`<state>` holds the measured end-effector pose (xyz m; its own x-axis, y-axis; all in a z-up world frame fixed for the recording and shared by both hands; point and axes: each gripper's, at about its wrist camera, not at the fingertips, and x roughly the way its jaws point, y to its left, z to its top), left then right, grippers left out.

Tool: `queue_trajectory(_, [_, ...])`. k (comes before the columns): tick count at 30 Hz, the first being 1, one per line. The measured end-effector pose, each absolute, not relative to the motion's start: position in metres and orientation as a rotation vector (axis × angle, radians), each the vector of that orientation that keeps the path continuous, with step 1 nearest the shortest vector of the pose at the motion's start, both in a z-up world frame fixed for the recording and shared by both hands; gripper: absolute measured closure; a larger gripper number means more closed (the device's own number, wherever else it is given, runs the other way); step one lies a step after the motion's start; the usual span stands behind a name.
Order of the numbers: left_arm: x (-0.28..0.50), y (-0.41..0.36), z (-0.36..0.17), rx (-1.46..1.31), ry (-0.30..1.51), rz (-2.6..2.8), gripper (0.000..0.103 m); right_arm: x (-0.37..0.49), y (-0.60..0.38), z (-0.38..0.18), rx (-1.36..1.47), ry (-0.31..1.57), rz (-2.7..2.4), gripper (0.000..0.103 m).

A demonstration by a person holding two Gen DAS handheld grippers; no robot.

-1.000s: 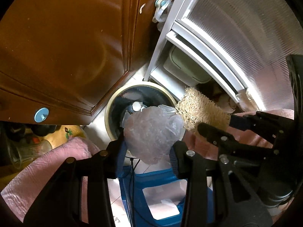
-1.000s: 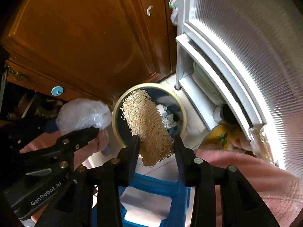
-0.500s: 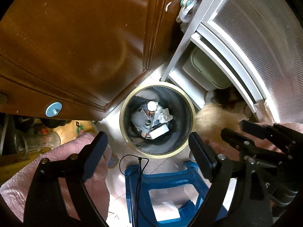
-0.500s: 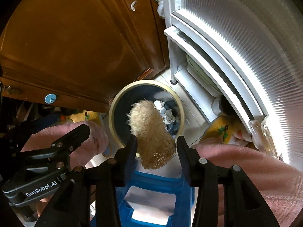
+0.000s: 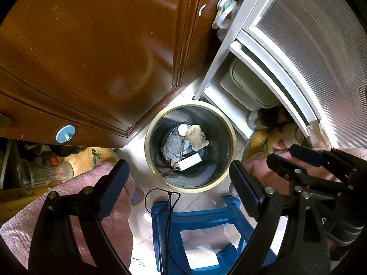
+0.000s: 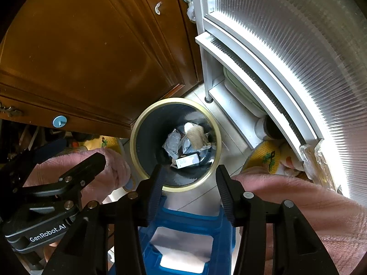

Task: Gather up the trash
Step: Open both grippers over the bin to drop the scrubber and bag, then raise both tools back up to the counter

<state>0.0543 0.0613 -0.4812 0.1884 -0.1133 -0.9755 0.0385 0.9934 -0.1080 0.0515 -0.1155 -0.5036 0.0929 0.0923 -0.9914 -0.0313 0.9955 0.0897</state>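
Observation:
A round dark trash bin with a cream rim (image 5: 158,174) (image 6: 137,160) stands on the floor below both grippers. Inside lie a tan loofah sponge (image 5: 196,136) (image 6: 196,137), a crumpled clear plastic bag (image 5: 173,146) (image 6: 173,143), a small white carton (image 5: 190,161) (image 6: 188,160) and a white cap (image 5: 182,128). My left gripper (image 5: 179,190) is open and empty above the bin's near edge. My right gripper (image 6: 189,188) is open and empty, also above the near rim; it also shows in the left wrist view (image 5: 296,158).
A blue plastic stool (image 5: 195,226) (image 6: 183,229) stands just below the grippers, with a black cord (image 5: 168,206) over it. Brown cabinet doors (image 5: 91,45) rise at left, a white ribbed-glass door (image 5: 309,45) at right. A glass vase (image 5: 41,174) lies at far left.
My left gripper opened and the plastic bag fell into the bin. My right gripper opened and the loofah sponge dropped into the bin beside it.

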Motion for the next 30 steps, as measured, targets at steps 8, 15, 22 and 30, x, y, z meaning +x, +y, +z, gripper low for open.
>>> queue_trajectory(8, [0.055, 0.061, -0.480, -0.065, 1.371, -0.107, 0.016, 0.051, -0.114, -0.500, 0.048, 1.460, 0.095, 0.055])
queue_trajectory(15, [0.055, 0.055, -0.470, -0.056, 1.343, -0.116, 0.015, 0.049, -0.113, -0.492, 0.045, 1.433, 0.109, 0.055])
queue_trajectory(22, [0.042, 0.053, -0.440, -0.049, 1.264, -0.127, 0.013, 0.039, -0.112, -0.463, 0.038, 1.354, 0.138, 0.055])
queue_trajectory(30, [0.023, 0.053, -0.366, -0.055, 1.116, -0.166, 0.013, 0.015, -0.113, -0.392, 0.037, 1.230, 0.186, 0.055])
